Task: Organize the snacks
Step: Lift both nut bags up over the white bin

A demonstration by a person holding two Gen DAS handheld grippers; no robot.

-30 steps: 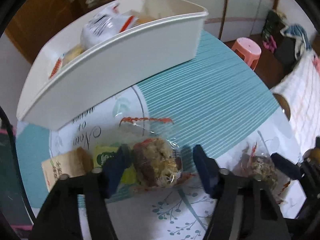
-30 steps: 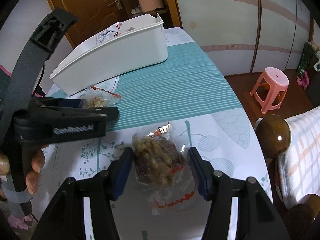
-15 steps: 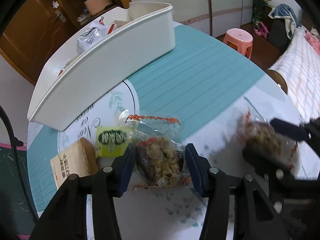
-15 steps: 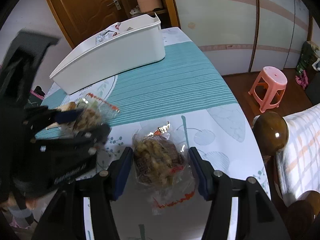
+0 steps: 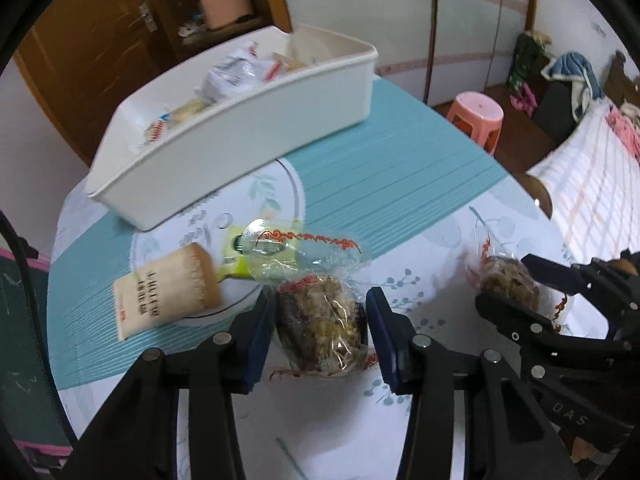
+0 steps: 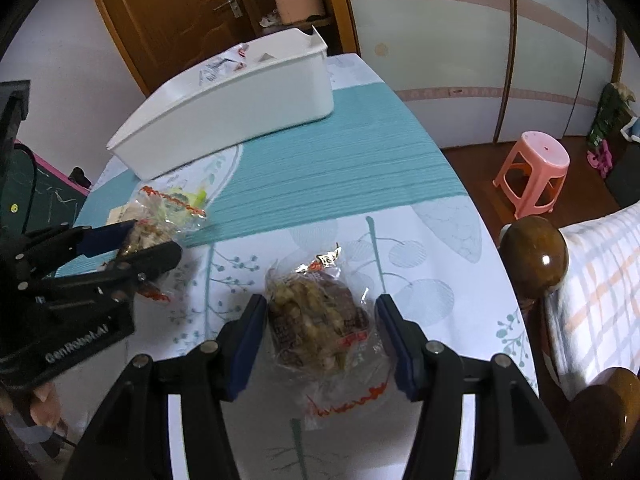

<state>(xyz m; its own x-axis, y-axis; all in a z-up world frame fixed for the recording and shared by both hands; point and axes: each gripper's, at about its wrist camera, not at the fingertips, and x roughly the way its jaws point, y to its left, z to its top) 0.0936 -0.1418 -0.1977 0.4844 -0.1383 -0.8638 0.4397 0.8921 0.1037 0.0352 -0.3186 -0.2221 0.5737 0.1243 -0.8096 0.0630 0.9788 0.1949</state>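
Note:
A clear-wrapped brown snack pack [image 5: 320, 320] sits between the blue pads of my left gripper [image 5: 320, 298], whose jaws are closing and pinching it just above the tablecloth. In the right wrist view that left gripper [image 6: 154, 238] holds the pack at the left. A second, similar pack [image 6: 316, 320] lies on the table between the pads of my right gripper [image 6: 320, 303]. Its left pad touches the pack, and a small gap shows at its right pad. The white bin [image 5: 240, 148] with several wrapped snacks stands at the back.
A beige packet [image 5: 164, 296] and a yellow-green packet [image 5: 236, 252] lie in front of the bin. The round table's edge curves off at the right. Beyond it stand a pink stool [image 6: 532, 168], a wooden bedpost [image 6: 534, 254] and a bed.
My left gripper's jaws have narrowed onto the snack pack, and it has drawn back from the bin and risen with the pack. The right gripper and its pack have stayed put.

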